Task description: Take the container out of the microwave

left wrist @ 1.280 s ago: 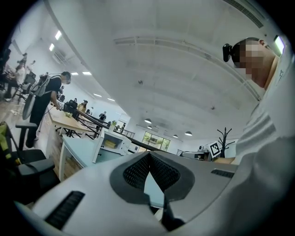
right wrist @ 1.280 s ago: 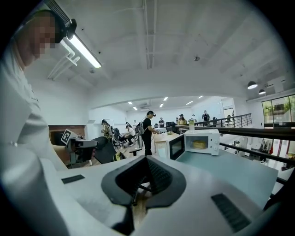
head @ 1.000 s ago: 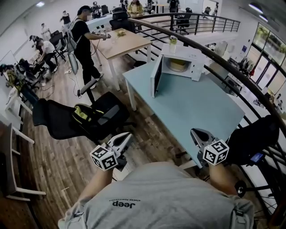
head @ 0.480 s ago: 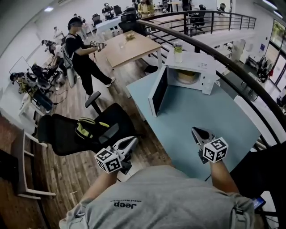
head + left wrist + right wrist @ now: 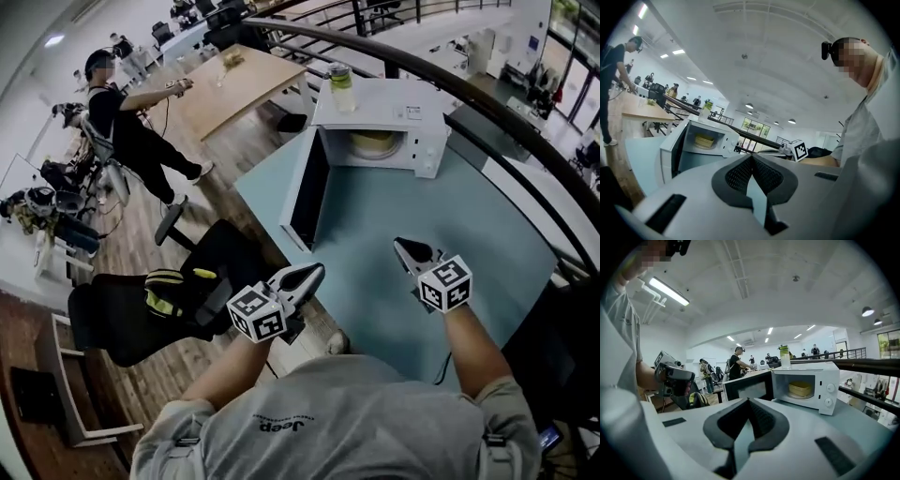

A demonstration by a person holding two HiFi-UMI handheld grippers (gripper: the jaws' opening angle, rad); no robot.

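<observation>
A white microwave point(image 5: 412, 105) stands at the far end of a light blue table point(image 5: 422, 225), with its door point(image 5: 305, 192) swung open to the left. Inside sits a yellow container point(image 5: 372, 142), also visible in the left gripper view point(image 5: 704, 140) and the right gripper view point(image 5: 800, 389). My left gripper point(image 5: 317, 272) hovers by the table's near left edge, shut and holding nothing point(image 5: 751, 158). My right gripper point(image 5: 398, 244) is over the table's near part, shut and empty point(image 5: 749, 401). Both point toward the microwave and are well short of it.
A bottle point(image 5: 340, 77) with a green lid stands on top of the microwave. A black office chair point(image 5: 159, 300) sits left of the table. A dark railing point(image 5: 506, 112) curves behind and to the right. A person point(image 5: 127, 131) stands at a wooden table point(image 5: 225, 80).
Both grippers and the head view have come forward toward the table; the microwave now looks nearer and larger. The jaws stay shut.
</observation>
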